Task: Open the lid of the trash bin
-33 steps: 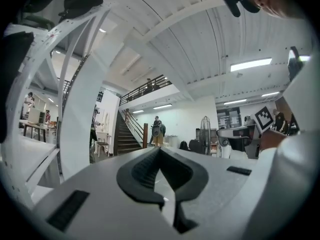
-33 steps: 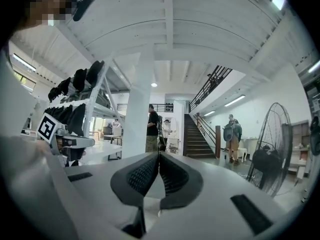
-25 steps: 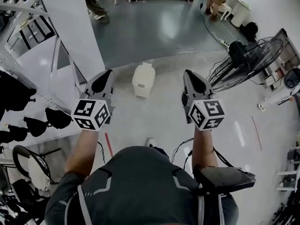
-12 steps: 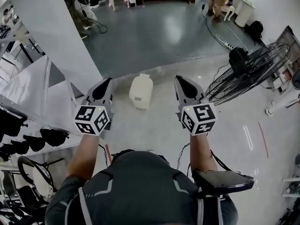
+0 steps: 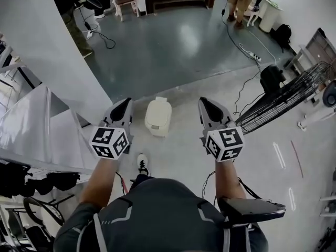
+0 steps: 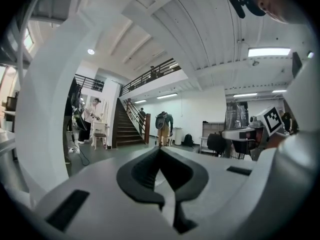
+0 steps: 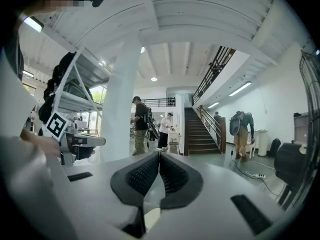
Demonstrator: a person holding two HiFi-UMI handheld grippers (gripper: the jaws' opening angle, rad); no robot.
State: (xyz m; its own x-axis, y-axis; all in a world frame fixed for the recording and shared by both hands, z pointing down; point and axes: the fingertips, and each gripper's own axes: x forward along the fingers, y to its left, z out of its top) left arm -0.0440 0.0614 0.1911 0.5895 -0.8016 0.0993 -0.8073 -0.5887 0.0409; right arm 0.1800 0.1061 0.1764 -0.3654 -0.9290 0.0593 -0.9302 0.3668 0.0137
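Trash bin [image 5: 158,117] shut, floor [image 5: 176,151] open around | left gripper [image 5: 125,103] fingers closed, empty | right gripper [image 5: 202,102] same

Trash bin [image 5: 158,117] closer, lower in view.

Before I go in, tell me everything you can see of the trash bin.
The trash bin is a small, cream, plastic-looking box with rounded corners, seen from above. Its lid lies shut, with a small tab at the far edge. It stands upright on the pale floor ahead of the person. In the head view it sits between the left gripper and the right gripper. Nothing touches it.
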